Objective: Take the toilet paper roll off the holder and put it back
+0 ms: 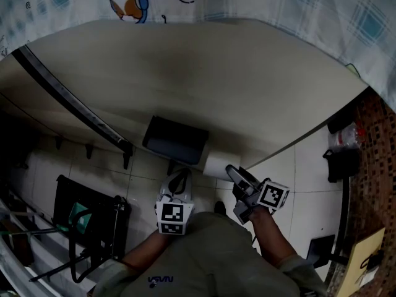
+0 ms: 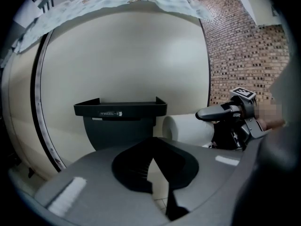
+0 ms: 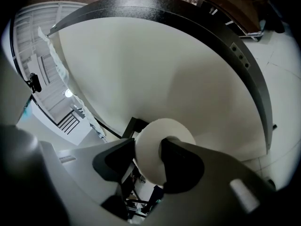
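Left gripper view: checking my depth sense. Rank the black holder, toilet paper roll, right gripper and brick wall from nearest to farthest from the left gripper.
1. Black holder, straight ahead; toilet paper roll, just right of it: too close to call.
2. Right gripper, at the roll's right end.
3. Brick wall, far behind, upper right.

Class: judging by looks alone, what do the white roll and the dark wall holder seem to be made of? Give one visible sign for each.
Toilet paper roll: likely soft paper, matte white, no shine. Holder: probably moulded plastic, dark, smooth satin finish, with a thin raised rim; coated metal cannot be ruled out.
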`<state>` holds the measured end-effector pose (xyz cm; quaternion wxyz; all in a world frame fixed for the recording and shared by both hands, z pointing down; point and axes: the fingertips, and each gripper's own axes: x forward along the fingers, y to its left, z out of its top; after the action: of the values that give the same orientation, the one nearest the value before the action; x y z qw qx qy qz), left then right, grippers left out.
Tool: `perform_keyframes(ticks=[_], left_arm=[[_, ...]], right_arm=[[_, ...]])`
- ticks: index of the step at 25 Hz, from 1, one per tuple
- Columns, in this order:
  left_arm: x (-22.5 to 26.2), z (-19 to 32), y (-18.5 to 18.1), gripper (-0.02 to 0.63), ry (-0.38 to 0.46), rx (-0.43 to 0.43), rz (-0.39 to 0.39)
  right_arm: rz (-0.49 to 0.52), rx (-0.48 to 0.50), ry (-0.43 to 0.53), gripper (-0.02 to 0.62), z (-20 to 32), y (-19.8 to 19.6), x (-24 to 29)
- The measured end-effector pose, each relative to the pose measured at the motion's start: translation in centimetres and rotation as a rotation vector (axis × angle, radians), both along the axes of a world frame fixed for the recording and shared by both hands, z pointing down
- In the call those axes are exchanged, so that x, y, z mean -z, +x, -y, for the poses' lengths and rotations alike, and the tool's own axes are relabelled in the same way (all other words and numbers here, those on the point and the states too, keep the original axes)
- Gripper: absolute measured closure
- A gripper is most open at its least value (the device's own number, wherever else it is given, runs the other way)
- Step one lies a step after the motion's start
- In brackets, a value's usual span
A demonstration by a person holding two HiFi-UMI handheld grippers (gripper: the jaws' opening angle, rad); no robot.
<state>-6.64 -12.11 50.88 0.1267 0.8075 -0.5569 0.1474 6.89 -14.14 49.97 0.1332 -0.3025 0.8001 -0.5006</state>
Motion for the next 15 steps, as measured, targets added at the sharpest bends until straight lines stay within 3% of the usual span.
perform_keyframes(ticks=[15], left_arm=[[-0.58, 0.25, -0.62, 0.597, -0.019, 0.044, 0.005]], right_arm=[[0.006, -0.004, -0.017, 0.420, -0.03, -0.13, -0.27]])
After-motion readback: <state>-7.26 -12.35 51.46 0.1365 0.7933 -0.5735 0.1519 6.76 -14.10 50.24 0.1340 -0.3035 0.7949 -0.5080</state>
